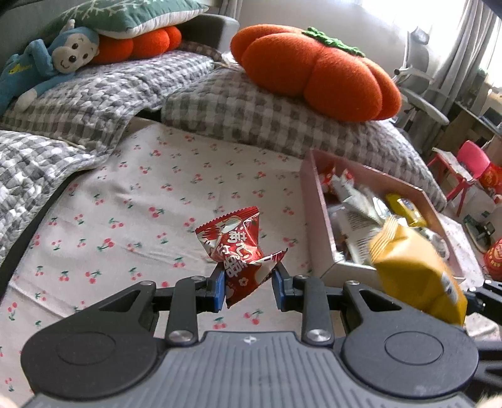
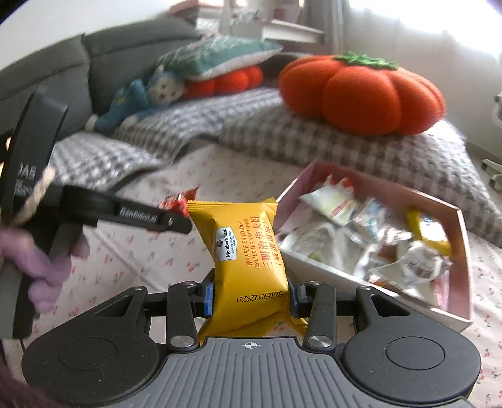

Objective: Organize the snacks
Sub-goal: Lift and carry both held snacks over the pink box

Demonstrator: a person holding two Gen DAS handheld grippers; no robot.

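My left gripper (image 1: 248, 287) is shut on a red snack packet (image 1: 239, 251) and holds it above the cherry-print sheet, left of the pink box (image 1: 317, 201). My right gripper (image 2: 251, 296) is shut on a yellow waffle sandwich packet (image 2: 244, 257), also left of the pink box (image 2: 461, 251). The yellow packet also shows blurred in the left wrist view (image 1: 414, 273), over the box's near corner. The red packet's tip (image 2: 178, 199) peeks out behind the left gripper's arm (image 2: 138, 215). The box holds several wrapped snacks (image 2: 360, 232).
A cherry-print sheet (image 1: 125, 219) covers the bed. Grey checked blankets (image 1: 251, 110) lie behind, with an orange pumpkin cushion (image 1: 317, 72), a blue monkey plush (image 1: 47, 62) and a green pillow (image 1: 131, 15). A white chair (image 1: 417, 88) and a red stool (image 1: 461, 169) stand at right.
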